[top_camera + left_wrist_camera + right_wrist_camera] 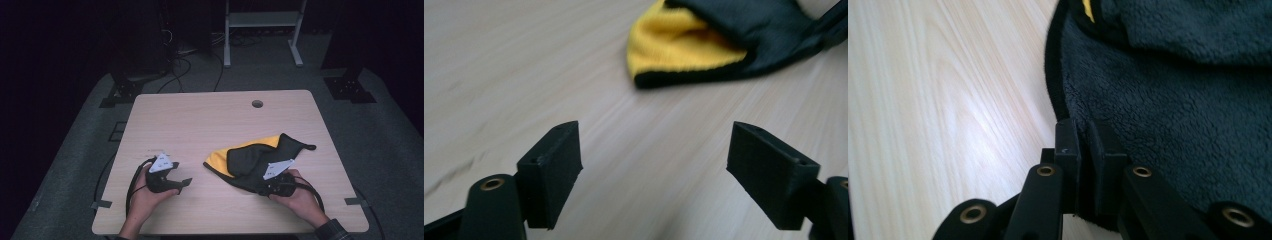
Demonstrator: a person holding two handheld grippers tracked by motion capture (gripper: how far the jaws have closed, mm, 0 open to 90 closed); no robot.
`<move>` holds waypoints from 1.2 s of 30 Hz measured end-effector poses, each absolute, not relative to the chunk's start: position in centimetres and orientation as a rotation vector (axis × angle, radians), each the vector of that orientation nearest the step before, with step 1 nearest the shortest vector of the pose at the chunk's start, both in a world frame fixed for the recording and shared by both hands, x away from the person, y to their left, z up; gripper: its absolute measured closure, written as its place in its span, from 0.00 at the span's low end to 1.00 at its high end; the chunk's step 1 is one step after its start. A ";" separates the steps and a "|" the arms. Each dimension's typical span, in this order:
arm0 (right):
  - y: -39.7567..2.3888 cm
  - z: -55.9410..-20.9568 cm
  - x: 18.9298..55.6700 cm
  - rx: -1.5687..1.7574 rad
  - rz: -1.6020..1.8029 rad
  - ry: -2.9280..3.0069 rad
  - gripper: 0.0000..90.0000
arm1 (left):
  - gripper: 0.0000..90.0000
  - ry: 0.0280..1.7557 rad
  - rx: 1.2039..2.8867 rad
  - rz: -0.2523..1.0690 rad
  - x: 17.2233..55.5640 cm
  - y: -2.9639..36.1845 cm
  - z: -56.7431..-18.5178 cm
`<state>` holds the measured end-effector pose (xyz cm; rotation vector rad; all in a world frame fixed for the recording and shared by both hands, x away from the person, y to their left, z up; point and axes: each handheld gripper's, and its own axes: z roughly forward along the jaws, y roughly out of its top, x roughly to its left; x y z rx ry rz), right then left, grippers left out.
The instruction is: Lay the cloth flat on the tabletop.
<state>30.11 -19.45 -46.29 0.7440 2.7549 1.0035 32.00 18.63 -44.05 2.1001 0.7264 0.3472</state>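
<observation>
Now the right gripper (pixel 1083 135) has its jaws pinched tight on the near edge of the black-and-yellow cloth (pixel 255 160). Off beyond the left gripper (pixel 654 165), whose jaws stand wide apart and empty over the table (pixel 200 120), lies the cloth's yellow corner.

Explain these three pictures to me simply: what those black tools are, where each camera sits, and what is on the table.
A person holds a two-jaw tool in each hand. The high view looks down on a wooden table. The other two cameras ride on the tools and look along their jaws. The left hand-held gripper hangs over bare wood, jaws apart, holding nothing. The right hand-held gripper is shut on the edge of a black fleece cloth with yellow lining, the one thing lying on the table.
</observation>
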 end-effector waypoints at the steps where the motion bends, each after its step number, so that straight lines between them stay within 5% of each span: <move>1: -19.6 -46.4 30.1 0.742 0.993 2.758 0.92 | 0.27 0.712 2.096 0.341 32.3 18.0 -43.7; 12: -19.6 -46.4 30.4 0.721 0.972 2.790 0.92 | 0.44 0.592 2.155 0.224 37.3 11.1 -42.2; 27: -19.6 -46.4 30.3 0.717 0.969 2.782 0.92 | 0.54 0.616 2.155 0.141 42.3 6.8 -43.5; 36: -19.6 -46.5 30.0 0.731 0.972 2.764 0.92 | 0.69 0.626 2.225 0.053 43.1 5.2 -45.6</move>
